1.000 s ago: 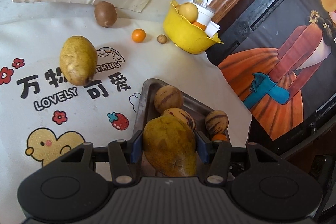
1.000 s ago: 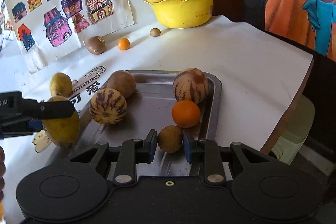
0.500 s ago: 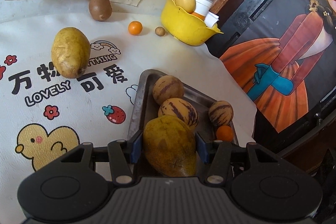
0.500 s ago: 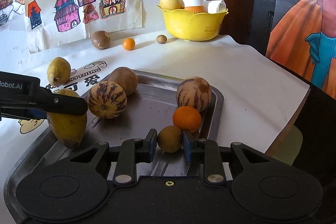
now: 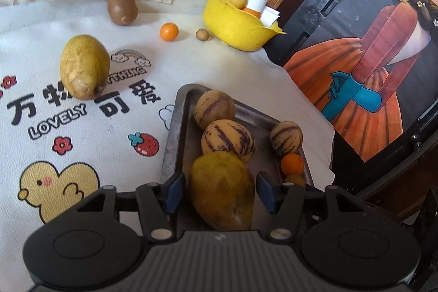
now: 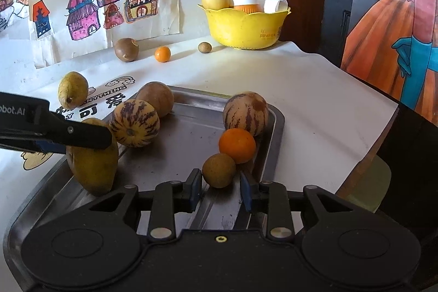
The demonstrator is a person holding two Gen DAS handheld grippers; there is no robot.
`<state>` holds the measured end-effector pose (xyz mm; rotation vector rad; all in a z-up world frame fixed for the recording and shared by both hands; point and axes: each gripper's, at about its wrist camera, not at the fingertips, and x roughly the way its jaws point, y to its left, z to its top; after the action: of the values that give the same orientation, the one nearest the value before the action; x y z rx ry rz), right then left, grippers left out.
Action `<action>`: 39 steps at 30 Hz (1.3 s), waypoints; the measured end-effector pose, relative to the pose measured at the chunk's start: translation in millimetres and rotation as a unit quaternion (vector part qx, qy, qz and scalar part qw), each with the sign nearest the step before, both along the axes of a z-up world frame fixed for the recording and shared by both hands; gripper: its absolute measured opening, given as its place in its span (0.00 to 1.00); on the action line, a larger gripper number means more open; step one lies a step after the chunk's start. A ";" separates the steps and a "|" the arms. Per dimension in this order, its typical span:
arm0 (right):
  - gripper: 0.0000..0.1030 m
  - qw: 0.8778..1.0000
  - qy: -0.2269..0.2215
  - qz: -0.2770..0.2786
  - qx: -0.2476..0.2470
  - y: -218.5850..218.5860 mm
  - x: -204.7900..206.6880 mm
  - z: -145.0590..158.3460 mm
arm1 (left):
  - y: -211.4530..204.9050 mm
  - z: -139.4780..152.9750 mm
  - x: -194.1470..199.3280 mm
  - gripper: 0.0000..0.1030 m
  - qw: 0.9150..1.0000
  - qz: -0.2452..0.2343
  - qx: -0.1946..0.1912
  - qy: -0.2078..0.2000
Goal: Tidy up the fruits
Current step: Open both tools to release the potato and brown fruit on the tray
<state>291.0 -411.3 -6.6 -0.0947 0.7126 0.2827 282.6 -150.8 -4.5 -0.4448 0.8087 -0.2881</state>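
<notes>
Tray holds 6 fruits; bowl behind, 4 fruits between.

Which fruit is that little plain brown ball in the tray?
Find the metal tray on the white tablecloth. At its near right side, touching the orange, sits the small brown fruit: round, dull and unstriped, smaller than the striped melons.

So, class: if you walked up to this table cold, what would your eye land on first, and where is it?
First, the metal tray near the table's front edge, crowded with three striped melons, an orange and a large yellow-green mango. The left gripper straddles that mango, its jaws opening. Next, the bright yellow bowl at the back, against the drawings of houses.
</notes>
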 end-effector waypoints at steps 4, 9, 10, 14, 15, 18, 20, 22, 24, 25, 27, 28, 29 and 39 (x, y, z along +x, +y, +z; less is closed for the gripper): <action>0.35 1.000 -0.004 -0.002 0.000 -0.8 -4.3 3.0 | 2.4 6.0 -5.4 0.70 1.000 -0.004 0.000 -0.008; 0.54 1.000 -0.015 -0.003 -0.001 -0.6 -15.0 9.9 | 6.4 16.0 -17.1 0.83 0.999 0.008 0.017 -0.030; 0.57 1.000 -0.017 -0.002 -0.005 0.0 -17.2 11.0 | 7.5 18.0 -19.8 0.86 0.999 0.006 0.019 -0.034; 0.61 1.000 -0.020 -0.003 -0.005 0.9 -25.8 16.1 | 11.1 25.7 -32.2 0.93 0.998 0.006 0.035 -0.054; 0.64 1.000 -0.021 -0.003 -0.004 1.2 -28.3 17.6 | 11.5 27.5 -35.5 0.96 0.997 0.006 0.042 -0.060; 0.70 1.000 -0.025 -0.002 0.001 4.2 -37.4 22.4 | 13.8 33.0 -46.7 0.99 0.995 0.008 0.067 -0.077; 0.73 1.000 -0.027 0.000 0.004 6.9 -43.9 25.8 | 15.8 36.5 -55.7 0.99 0.992 0.010 0.087 -0.089; 0.78 1.000 -0.029 0.001 0.006 10.6 -50.5 28.9 | 18.9 38.8 -64.0 0.99 0.990 0.011 0.103 -0.098; 0.81 0.999 -0.031 0.001 0.012 14.2 -57.8 32.2 | 23.2 40.2 -72.8 1.00 0.988 0.015 0.115 -0.105; 0.84 0.999 -0.032 0.000 0.015 15.9 -61.7 33.6 | 25.4 40.5 -76.9 1.00 0.987 0.017 0.120 -0.107; 0.88 0.999 -0.033 -0.002 0.021 19.5 -69.7 36.3 | 31.4 39.9 -86.0 1.00 0.985 0.022 0.129 -0.111; 0.89 0.999 -0.034 -0.003 0.024 21.7 -74.4 37.4 | 34.5 39.5 -89.5 1.00 0.984 0.025 0.133 -0.111; 0.91 0.999 -0.035 -0.004 0.026 24.0 -78.6 38.3 | 37.9 38.8 -93.4 1.00 0.984 0.028 0.137 -0.112; 0.99 0.998 -0.045 -0.015 0.037 46.3 -122.0 41.5 | 70.8 23.1 -137.7 1.00 0.974 0.052 0.185 -0.120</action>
<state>169.0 -365.0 34.9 -0.0267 0.6130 0.2739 144.9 -80.0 18.7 -0.0973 0.5820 -0.0869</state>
